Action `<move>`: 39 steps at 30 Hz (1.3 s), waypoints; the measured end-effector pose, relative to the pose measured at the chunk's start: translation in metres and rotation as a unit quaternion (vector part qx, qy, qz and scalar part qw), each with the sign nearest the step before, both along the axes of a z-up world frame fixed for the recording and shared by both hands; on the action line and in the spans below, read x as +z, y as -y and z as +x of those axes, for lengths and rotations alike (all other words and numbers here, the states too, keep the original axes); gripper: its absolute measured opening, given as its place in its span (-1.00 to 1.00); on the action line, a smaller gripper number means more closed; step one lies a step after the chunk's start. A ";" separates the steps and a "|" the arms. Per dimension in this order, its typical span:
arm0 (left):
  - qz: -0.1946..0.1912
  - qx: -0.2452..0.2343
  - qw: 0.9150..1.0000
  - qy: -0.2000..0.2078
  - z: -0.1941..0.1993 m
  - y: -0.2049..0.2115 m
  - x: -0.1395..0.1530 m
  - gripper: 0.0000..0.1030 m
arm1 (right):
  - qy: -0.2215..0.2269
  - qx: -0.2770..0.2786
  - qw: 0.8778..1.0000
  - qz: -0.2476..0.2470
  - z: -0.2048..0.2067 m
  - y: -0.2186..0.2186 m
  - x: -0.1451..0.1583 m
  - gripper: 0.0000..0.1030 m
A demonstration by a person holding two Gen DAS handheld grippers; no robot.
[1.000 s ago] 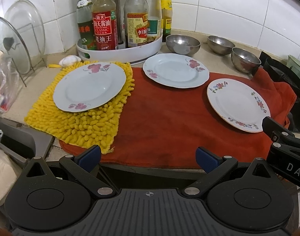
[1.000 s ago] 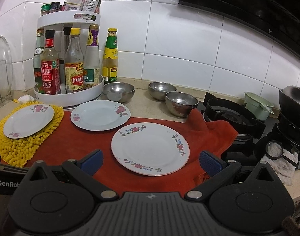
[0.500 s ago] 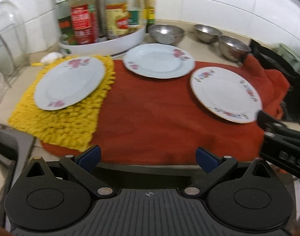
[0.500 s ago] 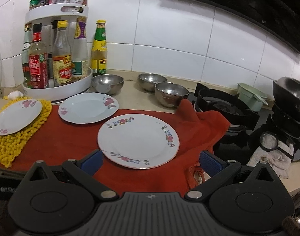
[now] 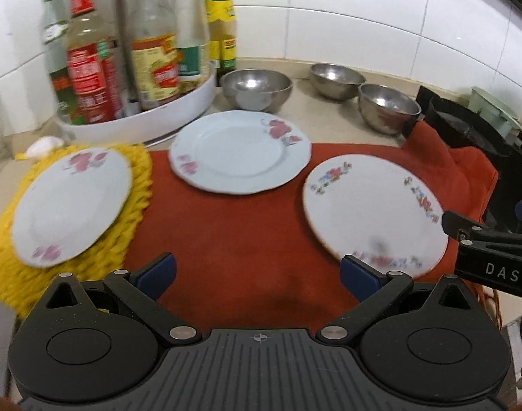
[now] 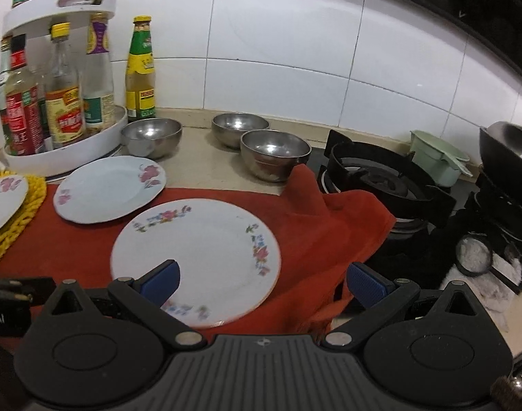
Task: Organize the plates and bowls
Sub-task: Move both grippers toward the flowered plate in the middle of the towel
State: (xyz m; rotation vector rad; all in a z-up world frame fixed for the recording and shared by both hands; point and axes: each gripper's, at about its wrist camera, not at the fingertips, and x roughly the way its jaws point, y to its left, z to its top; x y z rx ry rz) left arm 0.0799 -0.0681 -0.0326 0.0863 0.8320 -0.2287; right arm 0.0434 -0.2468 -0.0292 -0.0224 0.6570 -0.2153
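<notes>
Both tongs have moved forward over the counter in the last second: the plates and bowls loom larger in each wrist view than they did, and the right tongs have slid in over the near plate, so I judge the first pick is being lined up, with nothing lifted or stacked yet

Going left to right, the pink-flowered plate lies flat on the yellow mat, ahead and to the left of the left gripper, well outside its fingers. The scalloped plate sits on the red cloth straight ahead of that gripper, apart from it. The left gripper stands wide, its blue pads spread with only cloth between them, holding nothing

Next is the garland plate, also flat on the red cloth. The right gripper is likewise wide and empty; its left pad overlaps the plate's near rim in the wrist view, while its right pad hangs over bare cloth beyond the plate's right edge, so much of the plate lies between the fingers. Whether that pad touches the plate I cannot tell

Behind the plates three steel bowls stand upright and separate on the counter: the left bowl just beside the bottle carousel, the back bowl and the right bowl near the stove; all are well beyond both tongs
</notes>
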 end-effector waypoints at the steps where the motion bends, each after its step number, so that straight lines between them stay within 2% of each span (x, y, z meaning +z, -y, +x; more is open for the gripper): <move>1: 0.000 -0.006 1.000 -0.002 0.005 0.005 -0.001 0.98 | -0.002 0.004 1.000 0.002 0.005 0.004 0.000 0.94; 5: 0.005 -0.030 0.999 -0.008 0.025 0.027 -0.008 0.96 | -0.016 0.019 1.000 0.006 0.030 0.020 -0.005 0.92; 9: 0.002 -0.036 0.999 -0.021 0.043 0.041 -0.016 0.96 | -0.038 0.051 0.997 0.037 0.051 0.034 -0.013 0.78; 11: -0.005 -0.036 0.999 -0.028 0.052 0.047 -0.019 0.96 | -0.045 0.074 0.994 0.059 0.060 0.040 -0.015 0.67; 13: -0.007 -0.036 0.999 -0.035 0.059 0.050 -0.022 0.96 | -0.053 0.096 0.991 0.074 0.069 0.045 -0.018 0.45; 16: -0.011 -0.034 0.998 -0.049 0.068 0.054 -0.029 0.93 | -0.068 0.126 0.986 0.086 0.080 0.052 -0.023 0.38; 19: -0.019 -0.031 0.997 -0.073 0.076 0.057 -0.037 0.83 | -0.088 0.153 0.979 0.102 0.090 0.058 -0.031 0.24; 21: -0.028 -0.028 0.995 -0.087 0.081 0.057 -0.040 0.69 | -0.106 0.167 0.973 0.121 0.098 0.062 -0.038 0.21; 23: -0.032 -0.023 0.995 -0.089 0.085 0.058 -0.041 0.65 | -0.110 0.176 0.969 0.135 0.102 0.067 -0.041 0.20; 25: -0.033 -0.019 0.995 -0.090 0.088 0.059 -0.041 0.65 | -0.114 0.187 0.965 0.146 0.106 0.072 -0.042 0.18; 29: -0.028 -0.022 0.995 -0.094 0.089 0.066 -0.043 0.79 | -0.124 0.212 0.956 0.163 0.112 0.080 -0.045 0.18; 31: -0.024 -0.024 0.995 -0.092 0.089 0.069 -0.043 0.77 | -0.124 0.219 0.953 0.170 0.114 0.082 -0.047 0.19; 33: -0.033 -0.033 0.994 -0.096 0.089 0.071 -0.042 0.58 | -0.122 0.218 0.951 0.182 0.114 0.084 -0.047 0.19; 36: -0.025 -0.050 0.993 -0.106 0.088 0.077 -0.040 0.64 | -0.136 0.230 0.941 0.209 0.113 0.090 -0.045 0.18; 39: -0.025 -0.057 0.992 -0.113 0.084 0.076 -0.039 0.65 | -0.144 0.238 0.937 0.209 0.112 0.091 -0.044 0.18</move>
